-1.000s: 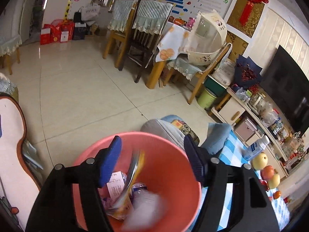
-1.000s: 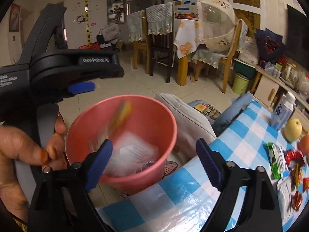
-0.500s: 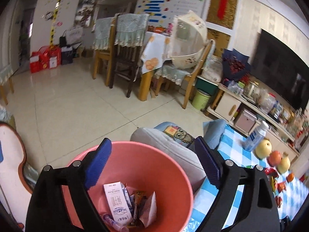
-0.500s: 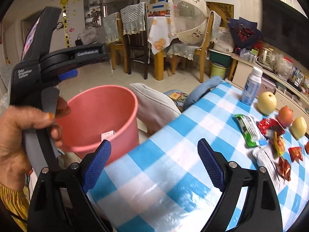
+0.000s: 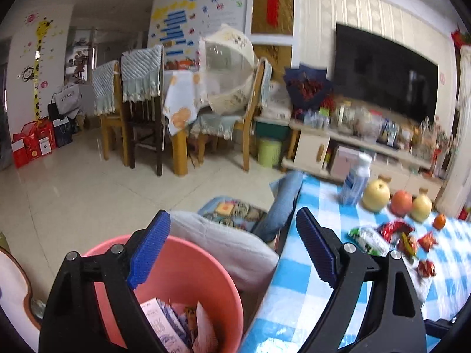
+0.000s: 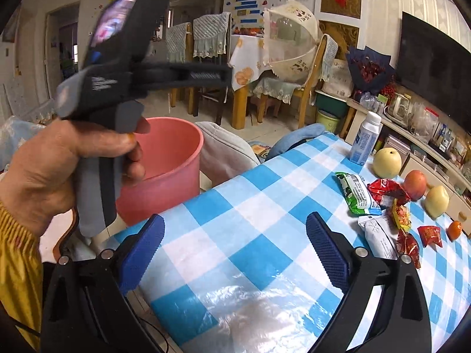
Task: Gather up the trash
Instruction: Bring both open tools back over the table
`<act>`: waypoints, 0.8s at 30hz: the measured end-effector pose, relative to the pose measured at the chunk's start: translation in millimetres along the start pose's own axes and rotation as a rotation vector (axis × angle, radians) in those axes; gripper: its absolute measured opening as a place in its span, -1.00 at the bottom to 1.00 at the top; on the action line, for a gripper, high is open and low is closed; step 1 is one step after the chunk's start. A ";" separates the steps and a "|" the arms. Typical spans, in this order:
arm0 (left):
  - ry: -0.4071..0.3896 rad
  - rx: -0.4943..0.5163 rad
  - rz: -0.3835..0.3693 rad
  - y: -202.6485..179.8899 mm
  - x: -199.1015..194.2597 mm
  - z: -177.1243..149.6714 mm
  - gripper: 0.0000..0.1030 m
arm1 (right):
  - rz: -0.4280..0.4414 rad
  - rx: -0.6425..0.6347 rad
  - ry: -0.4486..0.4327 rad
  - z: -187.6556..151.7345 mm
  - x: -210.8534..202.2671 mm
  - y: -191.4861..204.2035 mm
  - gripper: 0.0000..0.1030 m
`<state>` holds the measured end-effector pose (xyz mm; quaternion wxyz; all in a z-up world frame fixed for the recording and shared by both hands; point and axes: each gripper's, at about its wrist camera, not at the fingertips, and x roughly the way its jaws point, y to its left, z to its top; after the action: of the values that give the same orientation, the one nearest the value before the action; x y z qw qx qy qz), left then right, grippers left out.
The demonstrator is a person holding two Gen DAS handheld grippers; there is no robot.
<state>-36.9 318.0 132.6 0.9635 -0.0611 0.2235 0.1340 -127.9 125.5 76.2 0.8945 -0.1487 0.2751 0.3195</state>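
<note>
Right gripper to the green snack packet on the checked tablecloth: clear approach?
Probably yes. The right gripper is open and empty, and only bare blue-and-white checked tablecloth lies between it and the green snack packet; red wrappers crowd its far side.

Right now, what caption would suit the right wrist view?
Open right gripper hovers over checked tablecloth, snack wrappers ahead, pink bucket left.

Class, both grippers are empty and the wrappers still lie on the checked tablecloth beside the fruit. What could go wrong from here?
1. The wrappers lie close to the apple and pears; a wide-open right gripper might knock fruit rolling.
2. The pink bin stands off the table edge; a dropped wrapper could miss it.
3. The bottle stands upright nearby and might topple.
</note>
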 end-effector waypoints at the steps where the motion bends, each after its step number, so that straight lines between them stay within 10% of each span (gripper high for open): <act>1: 0.010 0.006 -0.008 -2.2 1.9 -0.9 0.71 | -0.006 -0.005 -0.007 -2.1 -2.9 -0.4 0.90; 24: 0.061 0.118 -0.136 -58.9 12.7 -21.3 0.71 | 0.009 0.073 0.085 -40.1 -16.1 -41.8 0.91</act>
<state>-18.0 260.8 111.2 0.9650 -0.0232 0.2558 0.0531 -126.8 68.5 57.2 0.8854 -0.1281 0.3248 0.3067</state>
